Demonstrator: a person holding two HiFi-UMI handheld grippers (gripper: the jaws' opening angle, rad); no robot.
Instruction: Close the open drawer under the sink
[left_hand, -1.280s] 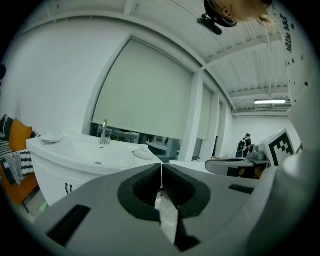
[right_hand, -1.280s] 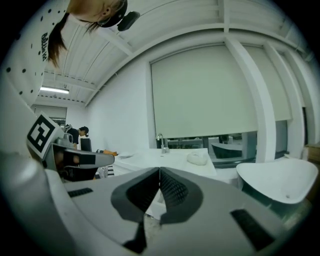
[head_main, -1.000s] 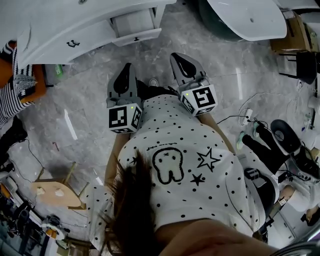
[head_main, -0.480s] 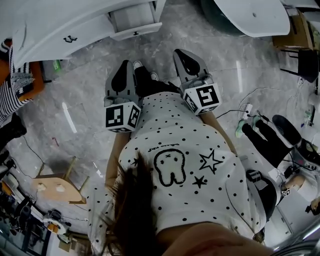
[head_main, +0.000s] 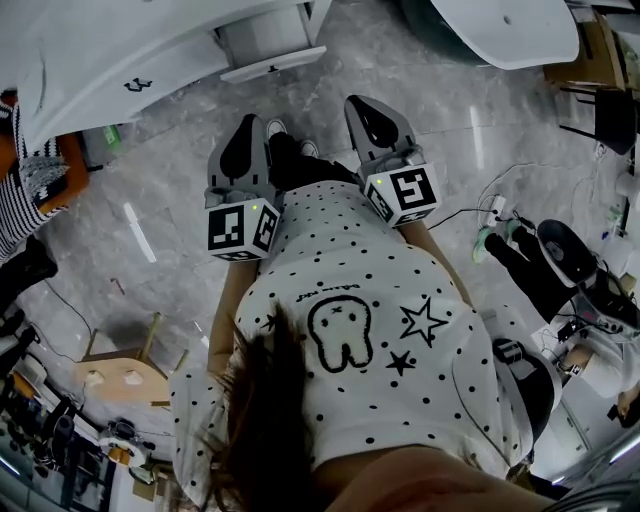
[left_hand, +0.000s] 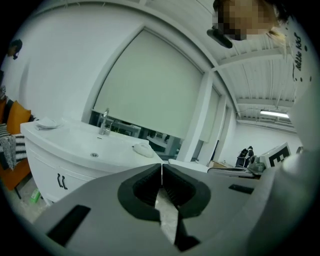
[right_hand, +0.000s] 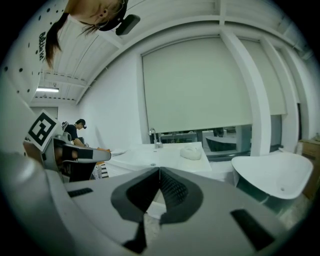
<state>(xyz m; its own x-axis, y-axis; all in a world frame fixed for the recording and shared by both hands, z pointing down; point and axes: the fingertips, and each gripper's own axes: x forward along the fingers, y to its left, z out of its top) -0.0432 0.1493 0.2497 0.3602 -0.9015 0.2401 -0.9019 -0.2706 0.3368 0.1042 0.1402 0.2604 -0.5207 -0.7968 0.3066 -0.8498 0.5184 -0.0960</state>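
- The drawer (head_main: 268, 45) is not closed yet. In the head view it juts out of the white sink cabinet (head_main: 110, 70) at the top of the picture, with its front panel clear of the cabinet face and its inside open to view.
- Nothing touches the drawer. Bare marble floor (head_main: 180, 200) lies between its front and both grippers.
- The left gripper (head_main: 249, 124) is closed and holds nothing. Its own view shows the two jaws meeting at the tips, with only floor visible through the gap lower down.
- That view looks toward the cabinet, whose pair of dark door handles (left_hand: 61, 181) and faucet (left_hand: 104, 121) sit left of the jaws.
- The right gripper (head_main: 363, 104) is also closed and empty, and is held beside the left one but apart from it.
- A second person's striped sleeve (head_main: 30, 190) shows at the left edge, well apart from the drawer.
- The task looks to be at the approach stage, with none of the closing done.
- What is left is to reach the drawer front and push it in until it sits flush with the cabinet. Closed jaws would suit a plain push.
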